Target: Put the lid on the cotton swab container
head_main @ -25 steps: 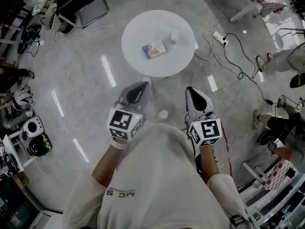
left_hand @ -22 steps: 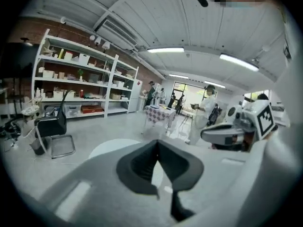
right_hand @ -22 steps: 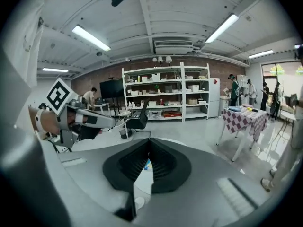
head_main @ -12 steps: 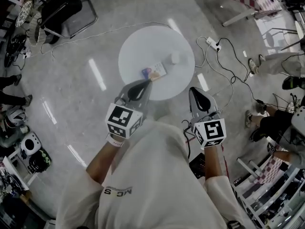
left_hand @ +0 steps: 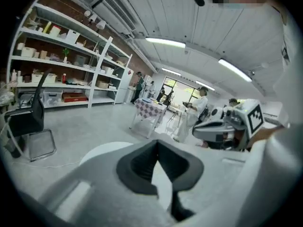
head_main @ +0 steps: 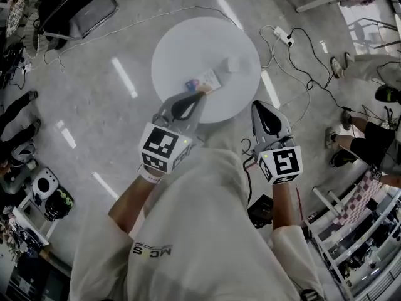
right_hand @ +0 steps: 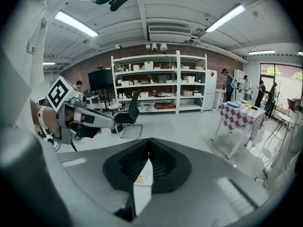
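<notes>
Bench (head_main: 182, 49): round white top, standing on the grey floor and carrying two things.
Cotton swab container (head_main: 235, 64): small and white, sitting toward the bench's 3 o'clock side; whether it is wearing a lid cannot be told.
Packet (head_main: 208, 79): colourful, lying at the container's 8 o'clock.
Left gripper (head_main: 200, 94): hovering over the bench's 6 o'clock edge, fingers (left_hand: 137, 167) meeting tip to tip, gripping nothing.
Right gripper (head_main: 260, 105): hanging just off the bench at its 4 o'clock, fingers (right_hand: 168, 167) meeting tip to tip, gripping nothing.

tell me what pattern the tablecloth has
The tablecloth is checked, red and white; the right gripper view shows it best.
</notes>
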A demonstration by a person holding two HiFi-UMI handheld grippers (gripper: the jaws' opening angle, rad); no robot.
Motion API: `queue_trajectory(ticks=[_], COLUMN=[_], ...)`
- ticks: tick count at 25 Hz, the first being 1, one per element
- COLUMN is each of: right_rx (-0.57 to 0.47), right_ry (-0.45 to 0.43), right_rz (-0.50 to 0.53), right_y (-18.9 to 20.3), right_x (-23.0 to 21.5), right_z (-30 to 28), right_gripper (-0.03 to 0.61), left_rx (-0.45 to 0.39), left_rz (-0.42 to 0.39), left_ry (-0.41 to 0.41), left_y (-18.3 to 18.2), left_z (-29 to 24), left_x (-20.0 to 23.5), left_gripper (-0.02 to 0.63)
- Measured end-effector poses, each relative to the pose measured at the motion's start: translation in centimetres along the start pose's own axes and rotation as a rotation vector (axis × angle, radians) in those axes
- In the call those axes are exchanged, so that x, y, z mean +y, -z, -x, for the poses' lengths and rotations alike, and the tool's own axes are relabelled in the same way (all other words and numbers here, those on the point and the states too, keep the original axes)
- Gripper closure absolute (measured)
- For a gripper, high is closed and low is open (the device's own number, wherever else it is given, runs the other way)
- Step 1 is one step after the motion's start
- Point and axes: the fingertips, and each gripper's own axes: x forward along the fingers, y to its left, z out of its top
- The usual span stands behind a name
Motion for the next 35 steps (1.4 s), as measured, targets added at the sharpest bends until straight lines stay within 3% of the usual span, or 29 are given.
queue_trajectory(ticks=[12, 22, 35], right_rx=[0.044, 0.077, 0.133], right_ry=[-0.098, -0.081, -0.092], right_rz=[0.066, 0.062, 0.056], right_y=[3.5, 8.1, 14.5], right_x=[-3.4, -6.7, -11.2], right_z=[-7.8, -13.8, -20.2], right_gripper=[0.578, 0.578, 0.578], left_rx=[0.093, 0.168, 0.201], left_rz=[0.021, 0.033, 0.050], left_ry=[-0.019, -0.020, -0.104], left_y=[2.9, 7.6, 12.6], left_z=[-6.9, -11.8, -17.0], left_x=[3.1, 5.2, 8.7], left_gripper=[0.614, 0.614, 0.614])
